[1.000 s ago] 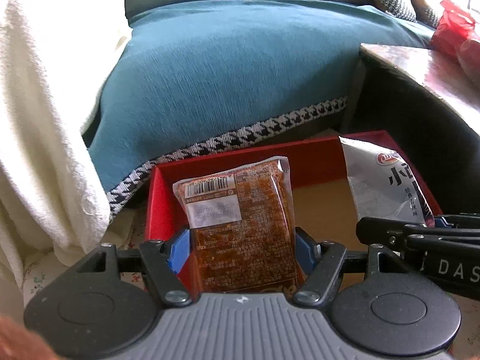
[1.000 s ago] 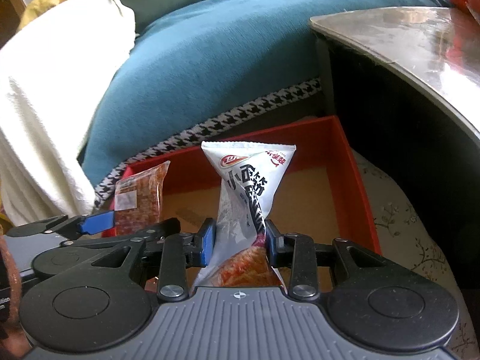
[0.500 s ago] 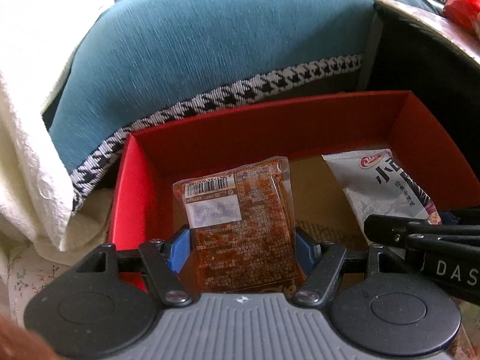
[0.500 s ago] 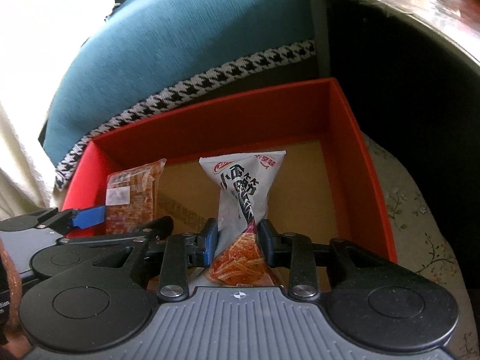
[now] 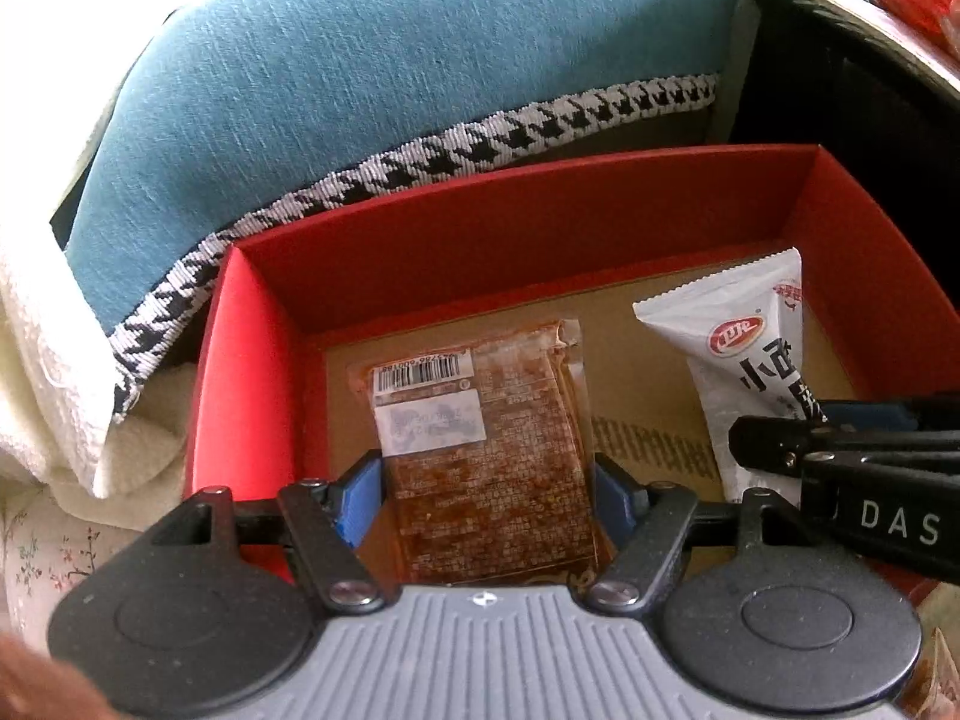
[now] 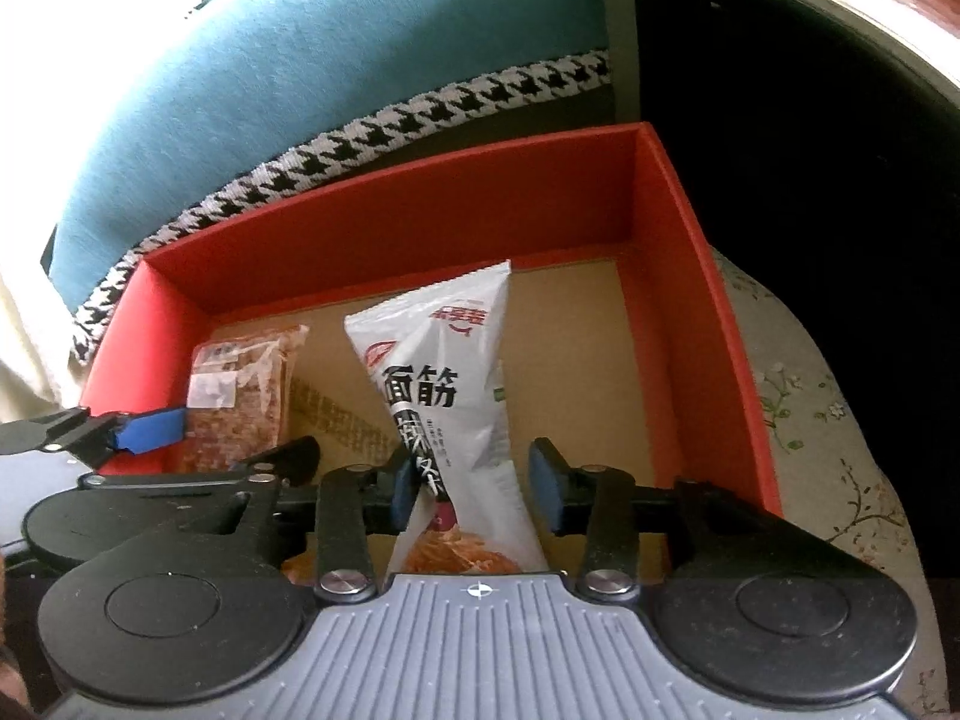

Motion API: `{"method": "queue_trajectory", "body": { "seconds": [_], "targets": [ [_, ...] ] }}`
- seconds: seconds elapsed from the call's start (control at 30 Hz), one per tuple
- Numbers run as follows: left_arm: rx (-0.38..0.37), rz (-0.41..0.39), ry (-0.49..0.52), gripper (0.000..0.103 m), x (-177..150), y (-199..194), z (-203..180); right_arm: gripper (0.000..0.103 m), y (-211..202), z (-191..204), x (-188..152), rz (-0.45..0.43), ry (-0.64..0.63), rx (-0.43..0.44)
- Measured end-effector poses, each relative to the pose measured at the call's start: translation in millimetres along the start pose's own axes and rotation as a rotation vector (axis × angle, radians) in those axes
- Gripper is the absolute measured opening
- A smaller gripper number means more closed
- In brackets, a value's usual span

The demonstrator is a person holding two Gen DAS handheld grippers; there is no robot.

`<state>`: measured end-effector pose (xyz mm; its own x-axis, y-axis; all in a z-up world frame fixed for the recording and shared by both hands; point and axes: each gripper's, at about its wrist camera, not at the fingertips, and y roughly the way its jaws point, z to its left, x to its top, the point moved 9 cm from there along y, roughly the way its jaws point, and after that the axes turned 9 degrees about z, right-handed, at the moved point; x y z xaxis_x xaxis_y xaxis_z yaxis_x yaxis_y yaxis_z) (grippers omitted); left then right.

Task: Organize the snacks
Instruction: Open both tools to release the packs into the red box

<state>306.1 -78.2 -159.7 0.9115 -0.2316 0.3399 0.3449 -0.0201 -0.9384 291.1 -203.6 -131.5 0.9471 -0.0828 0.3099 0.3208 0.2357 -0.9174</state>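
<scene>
While our two grippers hang over the red box [image 5: 252, 396], we see both snacks down inside it on its brown cardboard floor. Our left gripper [image 5: 486, 495] has its blue pads right against the sides of the brown snack packet [image 5: 486, 456], barcode label facing up; we cannot tell whether they grip it or have just let go. Our right gripper [image 6: 477, 486] stands spread, its right pad clear of the white snack pouch [image 6: 450, 384], the left pad at the pouch's edge. The pouch sits right of the brown packet, the two apart. Beyond the box lies a teal sofa cover [image 6: 300, 78] with a houndstooth trim [image 5: 456, 150].
</scene>
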Motion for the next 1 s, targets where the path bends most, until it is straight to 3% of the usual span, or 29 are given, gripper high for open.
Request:
{"method": "queue_trajectory", "body": {
  "seconds": [0.3,0.53,0.8,1.0],
  "targets": [
    [0.010,0.012,0.013,0.066,2,-3,-1,0.052,-4,2,-1,0.006,-0.016,-0.004],
    [0.013,-0.030,-0.029,0.066,10,-18,7,0.067,-10,7,-5,0.002,-0.056,-0.012],
    [-0.003,-0.046,-0.094,0.067,10,-32,26,0.068,-17,9,-7,-0.014,-0.070,-0.017],
    [-0.006,-0.052,-0.099,0.067,1,-44,29,0.075,-29,13,-11,-0.041,-0.084,-0.028]
  ]
}}
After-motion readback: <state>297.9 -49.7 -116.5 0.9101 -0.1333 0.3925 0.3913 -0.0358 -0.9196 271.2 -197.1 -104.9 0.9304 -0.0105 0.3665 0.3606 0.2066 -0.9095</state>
